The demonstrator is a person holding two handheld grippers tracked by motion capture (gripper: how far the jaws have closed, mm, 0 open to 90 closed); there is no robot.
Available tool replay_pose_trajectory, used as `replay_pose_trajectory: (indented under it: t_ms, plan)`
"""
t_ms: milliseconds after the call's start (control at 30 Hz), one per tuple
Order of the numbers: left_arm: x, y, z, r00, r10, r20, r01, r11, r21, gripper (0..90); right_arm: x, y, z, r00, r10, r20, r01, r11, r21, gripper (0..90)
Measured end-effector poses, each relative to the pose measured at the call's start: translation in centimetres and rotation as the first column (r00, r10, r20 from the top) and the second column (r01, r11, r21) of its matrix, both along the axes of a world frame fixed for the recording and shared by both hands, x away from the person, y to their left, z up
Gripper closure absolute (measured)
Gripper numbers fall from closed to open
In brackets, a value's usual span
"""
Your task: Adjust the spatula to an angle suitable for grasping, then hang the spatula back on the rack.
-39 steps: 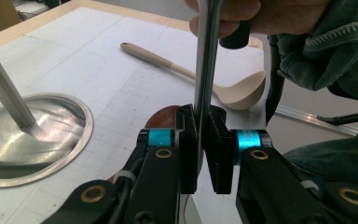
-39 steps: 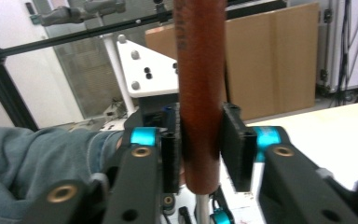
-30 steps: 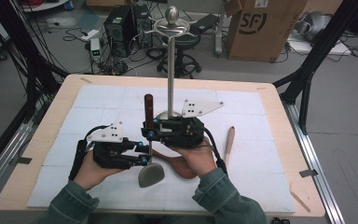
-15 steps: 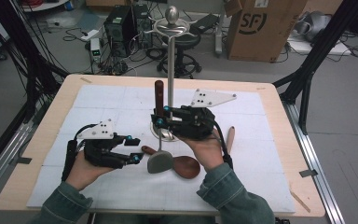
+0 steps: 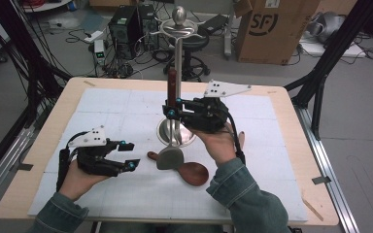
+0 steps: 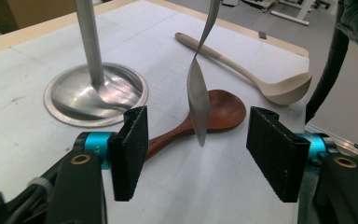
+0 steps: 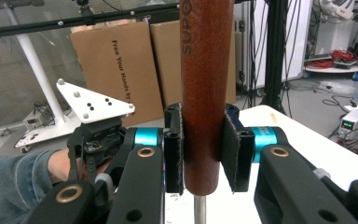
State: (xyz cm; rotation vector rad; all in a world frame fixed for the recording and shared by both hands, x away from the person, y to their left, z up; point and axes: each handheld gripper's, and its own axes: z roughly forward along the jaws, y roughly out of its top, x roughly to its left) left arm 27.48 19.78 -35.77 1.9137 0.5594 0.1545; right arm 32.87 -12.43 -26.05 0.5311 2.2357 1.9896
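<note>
In the high view, a cardboard box (image 5: 272, 29) behind the table (image 5: 291, 145) bears the letters "SF"; the right gripper (image 5: 171, 108) holds a spatula (image 5: 172, 87) by its brown wooden handle, long axis upright, handle pointing up and metal blade (image 5: 170, 158) hanging down just beside the base of the steel rack (image 5: 177, 73); the blade hangs over a dark wooden spoon (image 5: 189, 171) lying on the white mat; the left gripper (image 5: 128, 155) sits to the left of the blade, apart from it, pointing toward it.

In the left gripper view, the left gripper (image 6: 196, 158) stands part open with its jaws having just been opening; the thin edge of the spatula blade (image 6: 196, 100) hangs between and beyond the two pads without touching either; the dark wooden spoon (image 6: 205, 116) lies behind it, a pale wooden spoon (image 6: 261, 79) farther off, the rack's round base (image 6: 95, 93) to the left.

In the right gripper view, the right gripper (image 7: 203, 149) is clamped on the spatula's handle (image 7: 206, 70), pads pressing both sides; the handle runs straight up and carries stamped letters reading "SUPO", cut off at the top edge; a box (image 7: 116, 60) behind reads "Free Your Hands"; the left gripper (image 7: 98, 135) shows at the left.
</note>
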Motion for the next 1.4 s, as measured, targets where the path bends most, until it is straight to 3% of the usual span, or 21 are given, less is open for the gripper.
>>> replay_pose_trajectory:
  t_ms: [367,933,1400]
  plan:
    - [-0.3,1.1,-0.9,0.9995,0.027,-0.017,-0.027,0.9996,0.006,26.3,0.8,-0.9,0.6,0.9999,-0.014,0.001,0.014,0.9999,-0.002,73.2]
    - [-0.2,2.2,-0.9,0.9974,0.071,-0.015,-0.071,0.9975,-0.007,20.6,1.7,-0.6,1.3,0.9995,-0.027,0.016,0.028,0.9995,-0.016,73.1]
    - [-0.1,2.2,-1.1,0.9967,0.077,-0.024,-0.078,0.9970,-0.006,19.2,2.8,-0.3,2.5,0.9991,-0.043,0.005,0.043,0.9990,-0.011,73.2]
